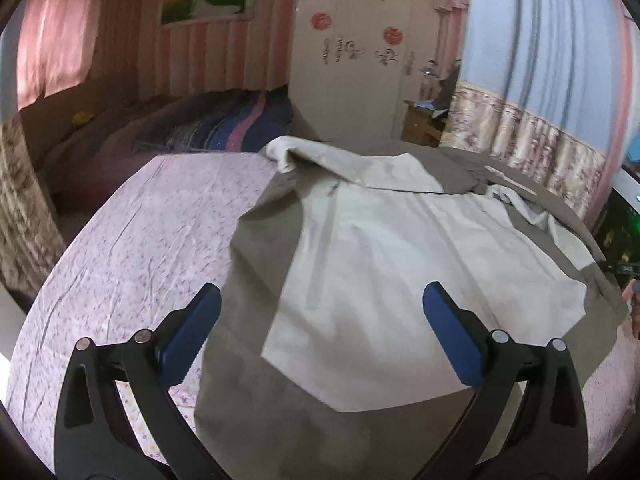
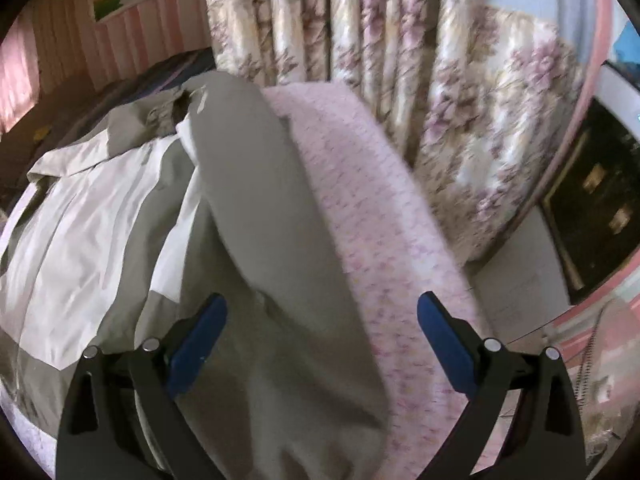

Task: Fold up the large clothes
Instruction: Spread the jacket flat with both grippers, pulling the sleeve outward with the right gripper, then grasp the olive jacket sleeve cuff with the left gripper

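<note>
A large jacket [image 1: 380,264] in olive-grey and off-white lies spread on a bed with a pink flowered sheet [image 1: 136,240]. Its collar end is bunched at the far side. My left gripper [image 1: 322,300] hovers over the jacket's near left part with its blue pads wide apart and nothing between them. In the right wrist view the same jacket [image 2: 100,220] lies to the left, and one long olive sleeve [image 2: 256,200] runs along the bed's right edge. My right gripper [image 2: 322,308] is open above the sleeve's near end, and its pads do not press on the cloth.
A flowered curtain [image 2: 460,100] hangs close to the bed's right side. A dark cabinet [image 2: 596,200] stands at the far right. Beyond the bed lie a second bed with a striped blanket [image 1: 240,124], a white wardrobe [image 1: 356,60] and a small wooden stand [image 1: 422,124].
</note>
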Action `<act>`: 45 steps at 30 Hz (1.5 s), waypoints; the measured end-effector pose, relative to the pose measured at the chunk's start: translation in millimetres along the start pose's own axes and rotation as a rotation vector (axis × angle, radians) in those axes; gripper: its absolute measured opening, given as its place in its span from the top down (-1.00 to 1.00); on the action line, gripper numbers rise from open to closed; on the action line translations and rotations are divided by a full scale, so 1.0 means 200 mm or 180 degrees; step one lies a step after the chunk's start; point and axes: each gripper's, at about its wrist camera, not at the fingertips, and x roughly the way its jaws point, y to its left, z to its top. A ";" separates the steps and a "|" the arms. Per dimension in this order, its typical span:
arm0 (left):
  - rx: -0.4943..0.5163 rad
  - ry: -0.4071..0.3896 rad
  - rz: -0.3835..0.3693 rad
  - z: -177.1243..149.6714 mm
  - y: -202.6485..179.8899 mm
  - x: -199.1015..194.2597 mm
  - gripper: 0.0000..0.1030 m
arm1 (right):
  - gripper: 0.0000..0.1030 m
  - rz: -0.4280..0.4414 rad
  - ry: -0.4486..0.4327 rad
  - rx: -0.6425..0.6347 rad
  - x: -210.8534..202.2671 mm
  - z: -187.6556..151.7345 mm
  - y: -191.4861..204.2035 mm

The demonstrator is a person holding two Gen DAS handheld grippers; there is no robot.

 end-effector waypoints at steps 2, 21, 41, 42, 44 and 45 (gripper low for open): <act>0.0014 0.0010 -0.0018 0.01 -0.01 0.00 -0.94 | 0.12 0.0078 0.0054 -0.0001 0.02 -0.01 0.03; 0.0075 -0.0125 -0.0257 0.22 -0.13 0.03 -0.94 | 0.94 0.1949 -0.0576 -0.0213 -0.44 0.50 0.82; 0.0101 0.0281 -0.0750 0.04 -0.44 0.10 -0.94 | -0.43 0.1488 -0.0512 0.0040 -0.11 0.51 0.90; 0.0199 0.0250 -0.0789 0.02 -0.51 0.08 -0.94 | -0.43 0.1444 -0.0508 0.0101 -0.10 0.50 0.85; 0.0298 0.0175 -0.0808 -0.01 -0.60 0.06 -0.94 | -0.43 0.1398 -0.0511 0.0156 -0.08 0.50 0.78; 0.0303 0.0163 -0.0798 -0.02 -0.64 0.07 -0.94 | -0.44 0.1383 -0.0511 0.0179 -0.07 0.49 0.76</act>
